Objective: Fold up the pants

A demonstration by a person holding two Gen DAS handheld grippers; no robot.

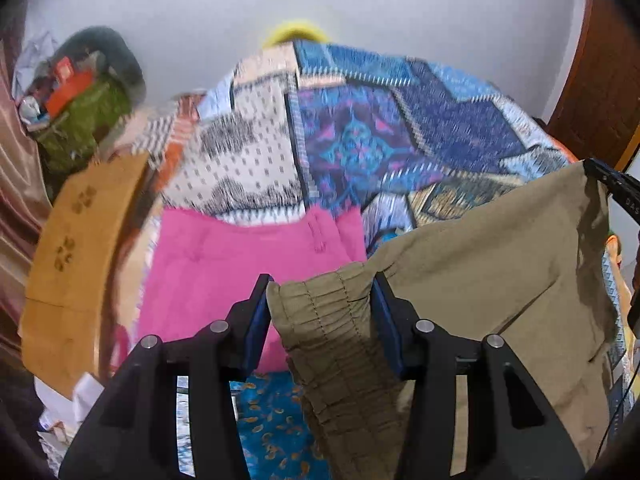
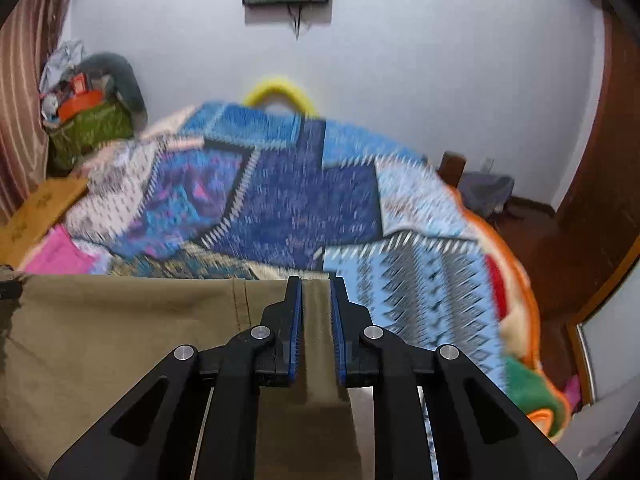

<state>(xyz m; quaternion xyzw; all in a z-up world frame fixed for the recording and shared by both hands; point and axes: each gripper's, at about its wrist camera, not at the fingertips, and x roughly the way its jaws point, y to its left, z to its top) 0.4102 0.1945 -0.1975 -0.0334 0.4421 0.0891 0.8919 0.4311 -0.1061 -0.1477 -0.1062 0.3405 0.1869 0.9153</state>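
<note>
The pants are olive-khaki, a plain woven cloth, and hang in the air above the patterned bedspread, stretched between the two grippers. The left gripper has its jaws partly closed on the gathered, elasticated waistband, whose rows of stitched pleats bunch between the blue pads. From there the fabric spreads flat and fairly smooth toward the right gripper, whose jaws are narrow and clamp a thin folded edge of the same cloth. A stitched seam runs down the panel just left of that grip. A pink garment lies on the bedspread, behind the waistband, and a mustard-coloured cloth lies at the bedspread's left edge. A teal paisley-print fabric shows below the left gripper.
</note>
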